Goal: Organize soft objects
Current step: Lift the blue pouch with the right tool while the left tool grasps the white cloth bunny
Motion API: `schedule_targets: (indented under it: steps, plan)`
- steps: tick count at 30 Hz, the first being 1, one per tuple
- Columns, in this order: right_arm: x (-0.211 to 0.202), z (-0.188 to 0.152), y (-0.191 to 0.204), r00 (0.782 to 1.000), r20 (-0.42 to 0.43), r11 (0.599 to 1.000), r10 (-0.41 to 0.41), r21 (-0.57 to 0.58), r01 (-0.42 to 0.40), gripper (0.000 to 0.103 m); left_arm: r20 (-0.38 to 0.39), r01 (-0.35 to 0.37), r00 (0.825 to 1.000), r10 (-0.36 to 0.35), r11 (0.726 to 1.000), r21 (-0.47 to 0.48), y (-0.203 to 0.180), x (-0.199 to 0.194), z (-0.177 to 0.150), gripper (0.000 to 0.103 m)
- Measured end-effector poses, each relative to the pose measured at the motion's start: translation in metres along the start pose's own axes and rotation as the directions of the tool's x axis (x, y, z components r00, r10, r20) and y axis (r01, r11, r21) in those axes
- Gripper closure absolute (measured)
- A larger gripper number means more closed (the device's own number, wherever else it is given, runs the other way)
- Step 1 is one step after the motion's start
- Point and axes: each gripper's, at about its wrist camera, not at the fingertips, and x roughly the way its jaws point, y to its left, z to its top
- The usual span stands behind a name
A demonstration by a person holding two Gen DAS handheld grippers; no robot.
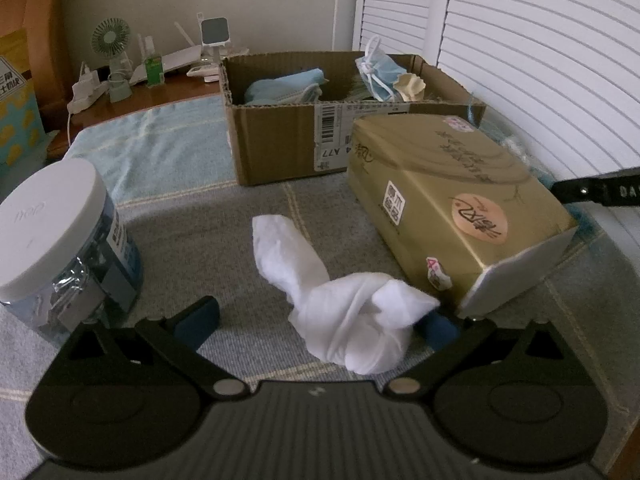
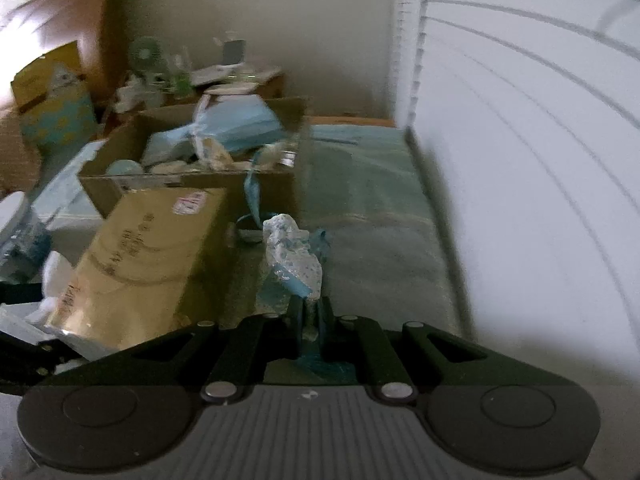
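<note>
Left wrist view: white sock [image 1: 340, 300], knotted and crumpled, lies on the grey cloth between the wide-open left gripper [image 1: 320, 320] fingers, gold box [image 1: 460, 200] at 2 o'clock.
Right gripper [image 2: 310, 312] is clamped on a crumpled blue-speckled white cloth [image 2: 294, 256], cardboard box [image 2: 192, 184] at 11 o'clock.

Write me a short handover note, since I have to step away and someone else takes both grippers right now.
Left gripper: open, jaws either side of the white cloth lying on the blanket, not gripping it.
Right gripper: shut on a crumpled blue-and-white soft item, held up beside the gold box.
Done: blue masks and other soft pieces already sit in the cardboard box.
Left: probably drop the held item into that box, then pick up the white cloth.
</note>
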Motion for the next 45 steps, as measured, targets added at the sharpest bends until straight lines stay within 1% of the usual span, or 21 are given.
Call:
schedule_targets:
  steps: [1,3,7,8,9,13,16,18,22,25,28,31,32,34,36,37,38,41,43,44,45]
  plan:
    - [-0.002,-0.002,0.000,1.000,0.002,1.000,-0.021,-0.004,0.021,0.088,0.000,0.000,1.000,0.000,1.000,0.001,0.000,0.000,0.000,0.001]
    - [-0.005,-0.005,-0.001,0.999,0.012,0.999,-0.038,-0.005,0.038,0.073,-0.001,0.003,1.000,-0.003,1.000,-0.001,0.001,0.000,0.000,0.001]
    - [-0.004,-0.006,-0.002,1.000,0.022,1.000,-0.014,0.000,0.014,0.060,0.001,0.009,1.000,-0.009,1.000,-0.001,0.002,-0.001,-0.001,0.001]
    - [-0.002,-0.005,-0.001,1.000,0.025,1.000,-0.005,-0.001,0.005,0.053,0.001,0.008,1.000,-0.008,1.000,-0.001,0.002,0.000,-0.001,0.001]
    - [0.000,-0.004,0.000,1.000,0.030,1.000,0.002,0.001,-0.002,0.049,0.001,0.009,1.000,-0.009,1.000,-0.001,0.002,0.000,-0.001,0.001]
    - [0.014,0.002,0.005,0.999,0.026,0.999,0.034,-0.011,-0.034,0.049,0.001,0.009,1.000,-0.009,1.000,0.001,0.003,0.000,0.000,0.001]
    - [0.026,0.003,0.005,1.000,0.012,1.000,0.016,-0.017,-0.016,0.049,0.003,0.008,1.000,-0.008,1.000,0.001,0.003,0.000,0.000,0.001]
    - [0.032,0.003,0.005,1.000,-0.004,0.999,-0.029,-0.030,0.029,0.048,0.004,0.007,1.000,-0.007,1.000,0.002,0.002,0.000,0.000,0.001]
    - [0.030,-0.003,-0.001,0.995,-0.007,0.994,-0.098,-0.043,0.098,0.047,0.004,0.005,1.000,-0.005,1.000,0.003,0.002,0.001,0.000,0.001]
    - [0.025,-0.005,-0.008,0.994,-0.005,0.993,-0.113,-0.018,0.113,0.045,0.005,0.005,1.000,-0.005,1.000,0.003,0.002,0.001,0.000,0.001]
    - [0.019,-0.008,-0.005,0.996,0.011,0.995,-0.088,-0.036,0.088,0.045,0.009,0.005,1.000,-0.005,1.000,-0.004,0.003,0.001,0.001,0.001]
    - [0.017,-0.009,0.002,0.999,0.029,0.997,-0.042,-0.068,0.044,0.045,0.020,0.011,1.000,-0.011,1.000,-0.008,0.003,-0.001,0.001,0.004]
    - [0.018,-0.010,0.004,0.999,0.031,0.997,-0.027,-0.076,0.030,0.047,0.025,0.014,1.000,-0.014,1.000,-0.008,0.003,-0.002,0.001,0.004]
    - [0.020,-0.009,0.008,1.000,0.029,0.997,-0.002,-0.083,0.004,0.052,0.032,0.017,0.999,-0.017,1.000,-0.006,0.004,-0.003,0.001,0.009]
    - [0.023,-0.009,0.010,1.000,0.022,0.995,0.012,-0.095,-0.010,0.067,0.028,0.022,0.999,-0.022,1.000,-0.001,0.003,-0.002,0.002,0.013]
    - [0.025,-0.009,0.011,1.000,0.015,0.995,0.008,-0.098,-0.006,0.069,0.029,0.022,0.999,-0.022,1.000,0.002,0.003,-0.001,0.002,0.014]
    - [0.026,-0.009,0.011,1.000,0.012,0.995,-0.003,-0.102,0.004,0.073,0.033,0.019,0.999,-0.019,1.000,0.005,0.003,-0.002,0.002,0.016]
    - [0.025,-0.008,0.011,1.000,0.020,0.994,-0.022,-0.105,0.024,0.087,0.040,0.037,0.998,-0.038,0.999,0.020,0.001,-0.003,0.003,0.027]
    - [0.022,-0.007,0.010,1.000,0.026,0.996,-0.018,-0.092,0.020,0.090,0.042,0.049,0.998,-0.050,0.998,0.034,-0.001,-0.004,0.004,0.036]
    - [0.020,-0.007,0.010,0.999,0.028,0.996,-0.018,-0.091,0.020,0.090,0.041,0.053,0.998,-0.055,0.998,0.042,-0.002,-0.005,0.004,0.038]
    - [0.019,-0.007,0.010,0.999,0.032,0.995,-0.023,-0.094,0.026,0.091,0.041,0.059,0.997,-0.061,0.997,0.049,-0.003,-0.005,0.004,0.043]
